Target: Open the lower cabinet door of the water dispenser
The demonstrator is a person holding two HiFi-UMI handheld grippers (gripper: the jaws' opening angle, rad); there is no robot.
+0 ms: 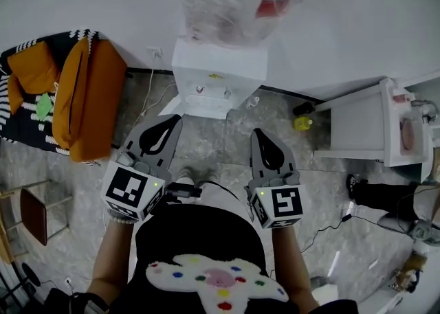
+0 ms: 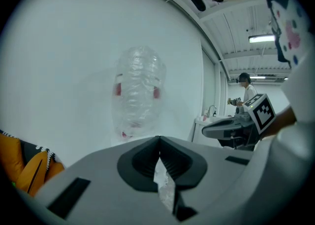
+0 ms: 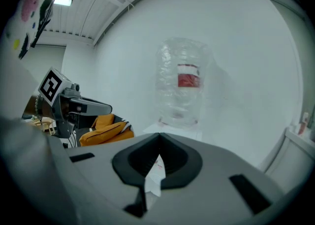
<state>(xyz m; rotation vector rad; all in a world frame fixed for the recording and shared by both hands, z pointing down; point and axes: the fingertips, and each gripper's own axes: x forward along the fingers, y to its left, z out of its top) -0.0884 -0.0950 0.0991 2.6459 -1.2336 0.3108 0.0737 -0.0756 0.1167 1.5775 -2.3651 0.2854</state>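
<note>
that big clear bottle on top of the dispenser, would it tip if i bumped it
Probably top-heavy: the bottle stands tall on the narrow white dispenser. Its crinkled clear covering looks slick, so likely slippery. Fill level isn't visible, so weight is uncertain.

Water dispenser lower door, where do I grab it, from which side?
Come low from the front, where the water dispenser faces you. Its door is hidden under the tap ledge and no handle shows, so probably grip its free edge. Open the shut right tongs first.
</note>
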